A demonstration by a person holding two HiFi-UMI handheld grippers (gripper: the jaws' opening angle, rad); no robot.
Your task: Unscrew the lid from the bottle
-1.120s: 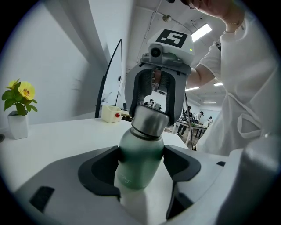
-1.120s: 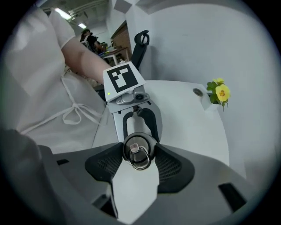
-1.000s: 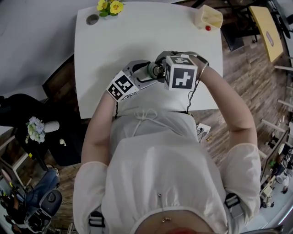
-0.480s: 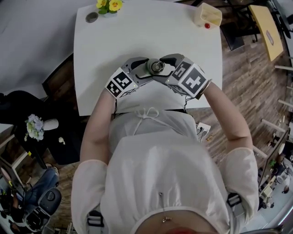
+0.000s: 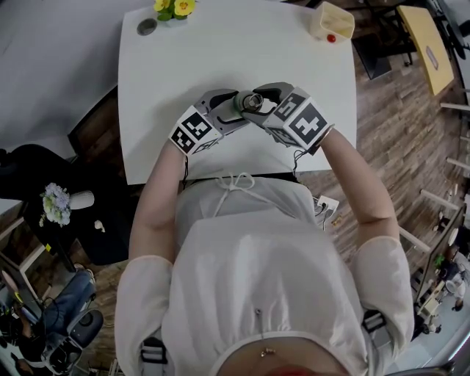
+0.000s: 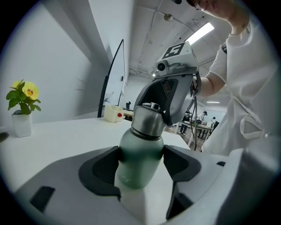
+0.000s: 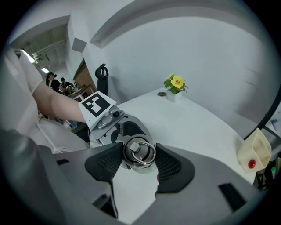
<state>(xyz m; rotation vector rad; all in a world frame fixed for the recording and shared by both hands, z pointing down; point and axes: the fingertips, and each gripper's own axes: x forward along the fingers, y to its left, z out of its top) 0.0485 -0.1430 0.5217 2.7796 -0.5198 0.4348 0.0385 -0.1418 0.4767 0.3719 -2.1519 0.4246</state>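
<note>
A sage-green bottle point(image 6: 139, 154) with a steel lid point(image 6: 149, 117) stands upright over the white table point(image 5: 220, 51). My left gripper point(image 6: 141, 163) is shut on its green body, one pad pressing each side. From above, my right gripper point(image 7: 139, 159) reaches over the lid point(image 7: 139, 151). Its jaws are closing, and the dark pads press the lid's rim on both sides. The ring on top of the lid faces the right gripper view. Seen from the head view, both grippers meet at the bottle point(image 5: 242, 106) near the table's front edge.
A small pot of yellow flowers point(image 5: 176, 9) and a grey disc point(image 5: 147, 27) sit at the table's far left corner. A cream box with a red button point(image 5: 332, 22) is at the far right corner. The person's body is close behind the front edge.
The right gripper has rolled clockwise, its marker cube swinging from over the bottle out to the right. Its jaws let go of the lid briefly and closed on it again. The left gripper kept its hold.
</note>
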